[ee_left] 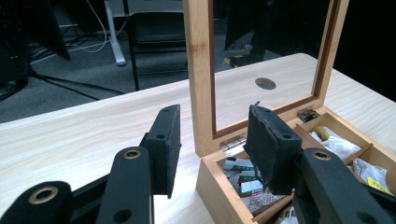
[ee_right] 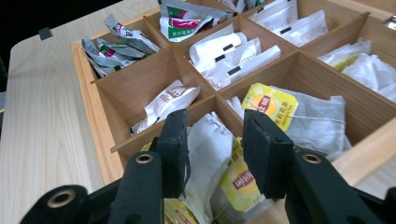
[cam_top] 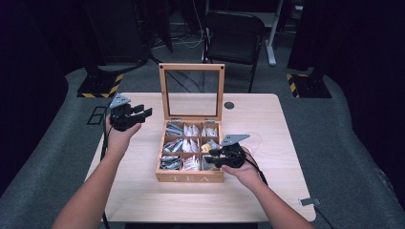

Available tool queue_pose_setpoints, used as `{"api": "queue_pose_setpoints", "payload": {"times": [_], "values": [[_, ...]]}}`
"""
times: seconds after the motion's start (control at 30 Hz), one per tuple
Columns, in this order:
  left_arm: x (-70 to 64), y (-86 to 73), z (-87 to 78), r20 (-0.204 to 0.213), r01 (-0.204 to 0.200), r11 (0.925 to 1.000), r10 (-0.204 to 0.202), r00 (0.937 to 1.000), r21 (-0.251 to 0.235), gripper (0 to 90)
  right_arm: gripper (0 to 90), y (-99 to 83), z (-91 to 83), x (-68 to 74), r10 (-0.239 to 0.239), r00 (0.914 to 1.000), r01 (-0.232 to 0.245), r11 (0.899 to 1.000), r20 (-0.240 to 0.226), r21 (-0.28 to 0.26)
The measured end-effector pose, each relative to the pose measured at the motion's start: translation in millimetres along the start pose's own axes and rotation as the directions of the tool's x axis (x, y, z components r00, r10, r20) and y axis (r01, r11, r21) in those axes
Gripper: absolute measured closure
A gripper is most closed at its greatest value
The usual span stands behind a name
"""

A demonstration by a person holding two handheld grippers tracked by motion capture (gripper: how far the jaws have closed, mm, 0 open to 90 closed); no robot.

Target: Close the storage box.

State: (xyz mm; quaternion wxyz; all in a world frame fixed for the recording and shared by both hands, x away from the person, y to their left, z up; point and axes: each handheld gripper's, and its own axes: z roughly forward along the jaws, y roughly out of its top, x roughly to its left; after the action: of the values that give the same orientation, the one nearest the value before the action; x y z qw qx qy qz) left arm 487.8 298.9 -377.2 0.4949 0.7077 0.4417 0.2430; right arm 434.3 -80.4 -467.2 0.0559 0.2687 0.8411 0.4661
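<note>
Pale wooden surface (cam_top: 267,186) carries the tea box (cam_top: 190,177); right gripper (ee_right: 212,144), jaws wide, straddles a tea bag (ee_right: 208,144), needing closure; left gripper (ee_left: 212,140) waits open-jawed.

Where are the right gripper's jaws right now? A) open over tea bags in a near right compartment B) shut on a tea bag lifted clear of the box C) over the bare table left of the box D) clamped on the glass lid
A: the right gripper has its jaws apart over the white and yellow tea bags inside the wooden tea box, at its near right corner in the high view.
</note>
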Motion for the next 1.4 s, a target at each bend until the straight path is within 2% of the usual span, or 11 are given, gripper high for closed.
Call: {"api": "queue_pose_setpoints", "payload": {"times": [0.3, 0.53, 0.73, 0.8, 0.93, 1.13, 1.37, 1.4], "values": [[0.1, 0.0, -1.6, -0.006, 0.001, 1.0000, -0.001, 1.0000, 0.004, 55.1, 66.1, 2.4, 7.6, 0.9, -0.012, 0.9996, 0.012, 1.000, -0.026, -0.007], [0.8, -0.2, -2.6, -0.007, 0.001, 1.0000, -0.001, 1.0000, 0.008, 55.0, 80.7, 3.0, -0.4, 1.6, -0.013, 0.9986, 0.013, 1.000, -0.052, 0.002], [-0.3, -0.4, -1.7, -0.007, 0.000, 1.0000, 0.000, 1.0000, 0.007, 55.0, 85.5, 3.3, -9.3, 3.4, -0.026, 0.9984, 0.026, 1.000, -0.050, -0.001], [-0.3, -0.4, -1.7, -0.007, -0.001, 1.0000, 0.001, 1.0000, 0.007, 55.0, 86.4, 3.4, -10.4, 2.9, -0.036, 0.9980, 0.035, 0.999, -0.052, -0.007], [0.0, -0.3, -2.5, -0.007, 0.000, 1.0000, 0.000, 1.0000, 0.009, 55.0, 87.3, 3.5, -17.1, 1.8, -0.062, 0.9975, 0.063, 0.998, -0.033, 0.015], [-0.1, -0.6, -2.8, -0.008, -0.002, 0.9999, 0.003, 1.0000, 0.012, 55.0, 86.9, 0.9, -19.6, -1.3, -0.063, 0.9973, 0.064, 0.997, -0.037, 0.031], [0.2, -0.7, -3.6, -0.012, 0.002, 1.0000, -0.002, 0.9999, 0.007, 54.8, 89.0, 4.9, -18.9, 3.9, -0.077, 0.9964, 0.077, 0.997, -0.037, 0.023], [0.2, -0.7, -3.7, -0.012, 0.002, 1.0000, -0.002, 0.9999, 0.008, 54.8, 89.0, 7.0, -18.6, 5.4, -0.091, 0.9951, 0.092, 0.996, -0.038, 0.013]]}}
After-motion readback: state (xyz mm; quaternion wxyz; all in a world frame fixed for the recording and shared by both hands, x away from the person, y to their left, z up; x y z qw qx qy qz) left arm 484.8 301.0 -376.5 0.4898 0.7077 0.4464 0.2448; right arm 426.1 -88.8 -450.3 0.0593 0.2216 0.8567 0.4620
